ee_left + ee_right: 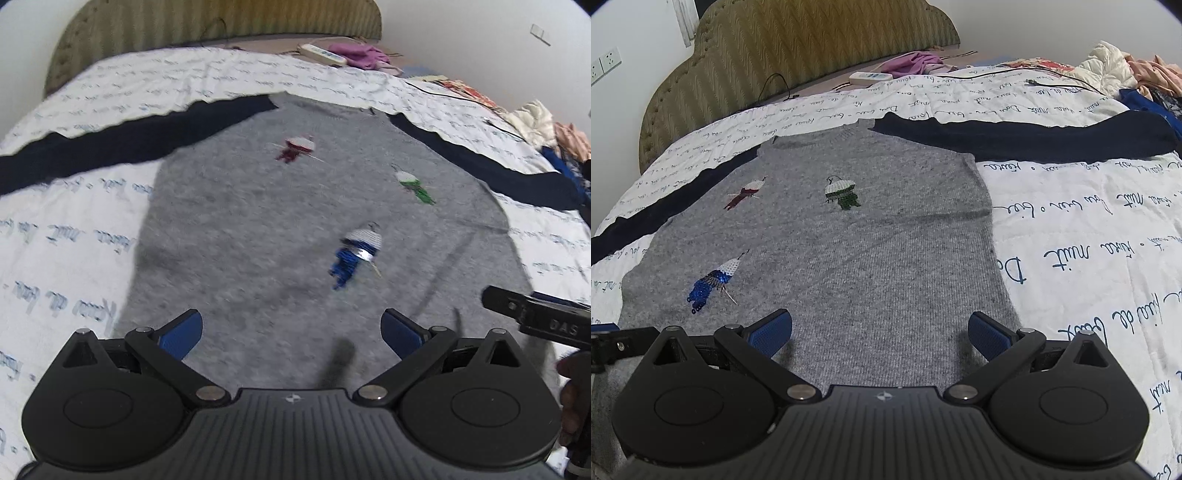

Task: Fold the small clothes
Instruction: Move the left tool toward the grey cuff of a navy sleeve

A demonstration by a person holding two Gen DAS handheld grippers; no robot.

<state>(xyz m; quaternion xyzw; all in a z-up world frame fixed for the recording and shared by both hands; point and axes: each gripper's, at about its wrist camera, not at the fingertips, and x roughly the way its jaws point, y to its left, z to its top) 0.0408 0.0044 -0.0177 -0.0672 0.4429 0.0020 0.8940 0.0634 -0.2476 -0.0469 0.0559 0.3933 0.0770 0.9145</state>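
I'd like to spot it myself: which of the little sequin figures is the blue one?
Start at the grey sweater spread on the bed. Three sequin figures sit on its front; the blue one lies nearest the hem. It alone is blue: the other two are green and dark red.

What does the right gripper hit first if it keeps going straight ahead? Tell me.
Most likely the grey sweater. The right gripper is open over its lower part, aimed along the cloth toward the collar, with nothing else in that line. How high it hangs above the knit is unclear.
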